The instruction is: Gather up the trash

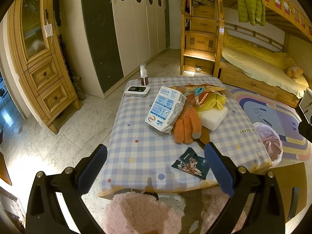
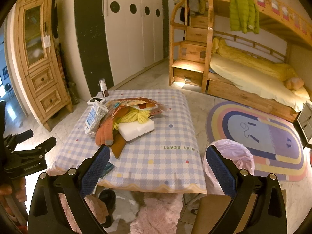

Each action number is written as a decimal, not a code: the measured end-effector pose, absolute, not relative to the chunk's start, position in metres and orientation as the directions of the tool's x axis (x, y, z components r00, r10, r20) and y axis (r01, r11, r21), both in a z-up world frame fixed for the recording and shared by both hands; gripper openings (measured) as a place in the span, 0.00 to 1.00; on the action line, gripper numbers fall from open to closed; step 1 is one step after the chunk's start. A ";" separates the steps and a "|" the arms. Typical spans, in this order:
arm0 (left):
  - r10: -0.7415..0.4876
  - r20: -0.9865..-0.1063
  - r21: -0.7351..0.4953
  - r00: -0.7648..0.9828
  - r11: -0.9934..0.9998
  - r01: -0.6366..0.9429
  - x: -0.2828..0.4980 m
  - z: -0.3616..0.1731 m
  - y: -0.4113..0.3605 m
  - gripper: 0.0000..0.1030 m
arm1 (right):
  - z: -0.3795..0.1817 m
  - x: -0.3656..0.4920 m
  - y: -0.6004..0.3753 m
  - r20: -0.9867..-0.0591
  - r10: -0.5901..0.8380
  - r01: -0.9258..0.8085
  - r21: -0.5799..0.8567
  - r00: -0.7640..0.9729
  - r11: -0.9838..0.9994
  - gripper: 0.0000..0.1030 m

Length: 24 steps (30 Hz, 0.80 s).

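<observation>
Apparently nothing collected yet: left gripper and right gripper both spread wide, empty. Snack wrapper lies at table's six o'clock edge; pink-lined bin at three o'clock.

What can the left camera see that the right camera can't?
Only the left wrist view shows the whole dark snack wrapper near the table's front edge; in the right view a finger covers most of it.

Only the right wrist view shows the left gripper from outside, and the whole pink-lined bin.

Both show the checked table, orange glove, white carton and foam block.
</observation>
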<state>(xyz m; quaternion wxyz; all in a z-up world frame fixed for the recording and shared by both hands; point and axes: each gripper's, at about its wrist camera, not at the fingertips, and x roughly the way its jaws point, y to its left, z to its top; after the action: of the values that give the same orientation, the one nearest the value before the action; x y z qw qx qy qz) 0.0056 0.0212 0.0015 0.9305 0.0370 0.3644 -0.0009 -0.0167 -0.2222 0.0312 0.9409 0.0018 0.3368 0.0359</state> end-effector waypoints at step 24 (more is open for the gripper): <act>0.025 -0.679 0.069 0.734 0.997 0.030 0.004 -0.001 0.018 0.94 | 0.032 -0.017 -0.221 -0.632 0.070 -0.066 0.030 0.772 0.997 0.95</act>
<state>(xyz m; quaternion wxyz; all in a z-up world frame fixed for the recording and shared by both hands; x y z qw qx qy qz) 0.0040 0.0180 -0.0010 0.9303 0.0375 0.3648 -0.0014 -0.0167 -0.2210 0.0316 0.9412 0.0029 0.3359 0.0360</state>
